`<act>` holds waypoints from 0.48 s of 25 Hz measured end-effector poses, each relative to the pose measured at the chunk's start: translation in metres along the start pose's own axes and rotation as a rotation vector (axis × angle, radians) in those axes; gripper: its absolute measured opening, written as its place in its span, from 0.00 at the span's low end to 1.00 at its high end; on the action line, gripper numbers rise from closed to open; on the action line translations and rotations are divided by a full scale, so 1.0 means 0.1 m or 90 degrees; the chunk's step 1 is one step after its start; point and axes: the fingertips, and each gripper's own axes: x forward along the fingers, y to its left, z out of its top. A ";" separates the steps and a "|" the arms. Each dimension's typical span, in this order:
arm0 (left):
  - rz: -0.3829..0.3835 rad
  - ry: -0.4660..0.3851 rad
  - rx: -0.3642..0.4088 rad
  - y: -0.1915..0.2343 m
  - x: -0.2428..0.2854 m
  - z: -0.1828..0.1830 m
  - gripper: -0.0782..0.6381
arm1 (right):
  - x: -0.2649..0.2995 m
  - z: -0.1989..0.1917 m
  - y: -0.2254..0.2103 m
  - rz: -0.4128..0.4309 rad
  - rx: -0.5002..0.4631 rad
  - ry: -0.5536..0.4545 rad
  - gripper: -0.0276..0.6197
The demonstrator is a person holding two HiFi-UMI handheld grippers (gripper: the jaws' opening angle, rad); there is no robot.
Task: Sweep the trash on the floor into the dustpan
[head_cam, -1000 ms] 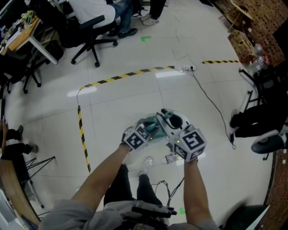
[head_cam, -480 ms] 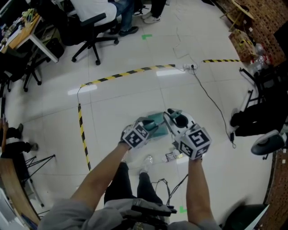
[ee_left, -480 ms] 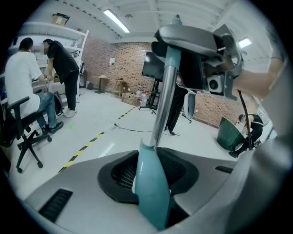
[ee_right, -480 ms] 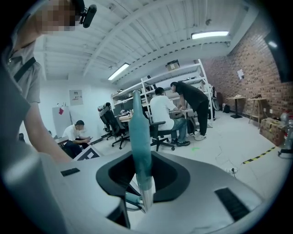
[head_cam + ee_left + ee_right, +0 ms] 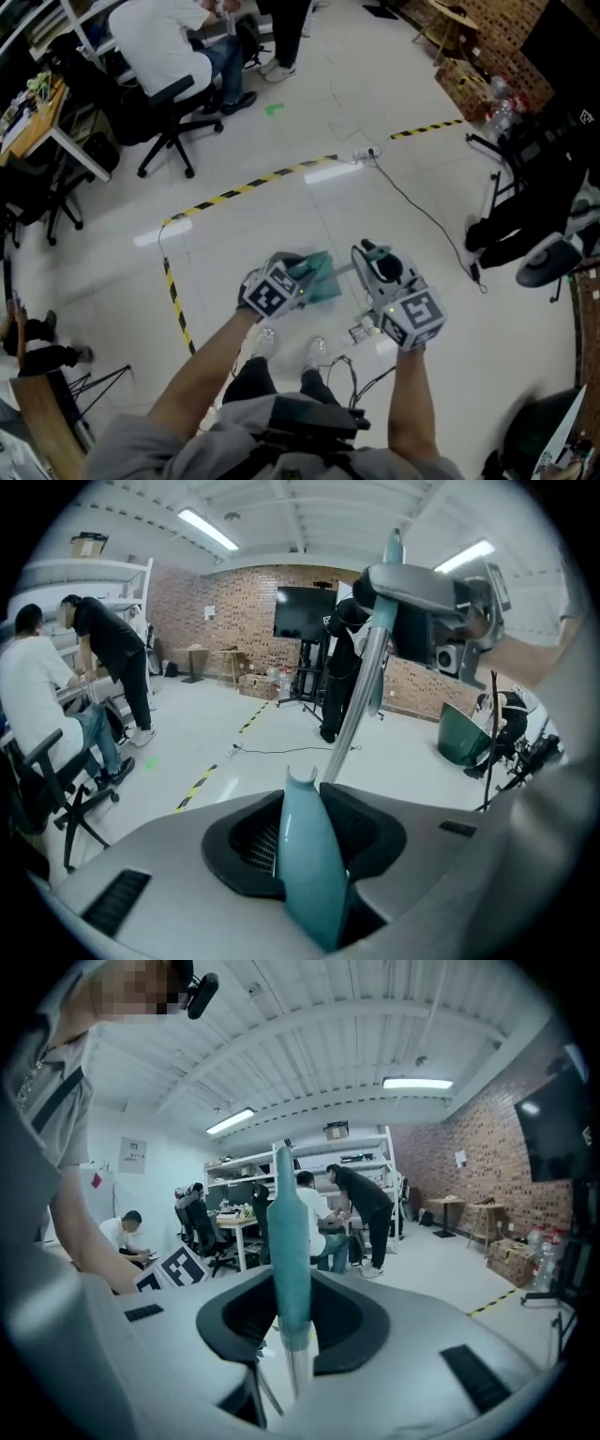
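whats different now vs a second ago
The left hand-held gripper came up a little with the dustpan, and the right hand-held gripper rose with the broom. The head view also shifted, so the floor tape sits elsewhere in frame. Nothing was let go: each stays shut on what it held.

R gripper (image 5: 291, 1330) jaws clamp upright teal broom handle (image 5: 289, 1241).
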 end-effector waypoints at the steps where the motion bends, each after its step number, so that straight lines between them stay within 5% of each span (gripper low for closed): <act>1: -0.005 -0.001 0.012 -0.03 -0.10 0.08 0.27 | -0.07 0.10 0.00 -0.017 -0.007 -0.011 0.17; 12: -0.004 -0.088 0.075 -0.02 -1.01 0.76 0.27 | -0.48 0.65 0.24 -0.123 -0.064 -0.054 0.17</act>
